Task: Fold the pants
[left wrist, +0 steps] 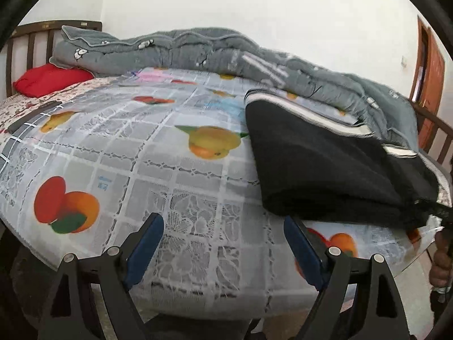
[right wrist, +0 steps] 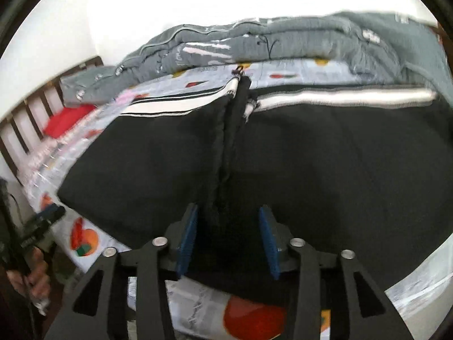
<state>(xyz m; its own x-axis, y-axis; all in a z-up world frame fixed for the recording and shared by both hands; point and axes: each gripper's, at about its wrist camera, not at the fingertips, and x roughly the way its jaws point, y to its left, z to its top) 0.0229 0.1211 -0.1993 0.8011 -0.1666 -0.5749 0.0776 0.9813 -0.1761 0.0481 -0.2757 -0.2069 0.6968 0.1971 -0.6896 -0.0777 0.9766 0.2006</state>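
Nearest the lens, the right tool sits with its blue pads parted, straddling the near edge of the black pants without pinching them. I judge it is lined up over the centre seam to take hold for a fold. The pants lie flat on the bed, toward its near right corner, white-striped waistband on the far side by the grey quilt. The left tool hangs released over the fruit-printed sheet at the bed's near edge, apart from the cloth (probably waiting its turn). A red pillow rests by the headboard. The trouser legs are cut off at the right, and motion blur smears the seam detail.
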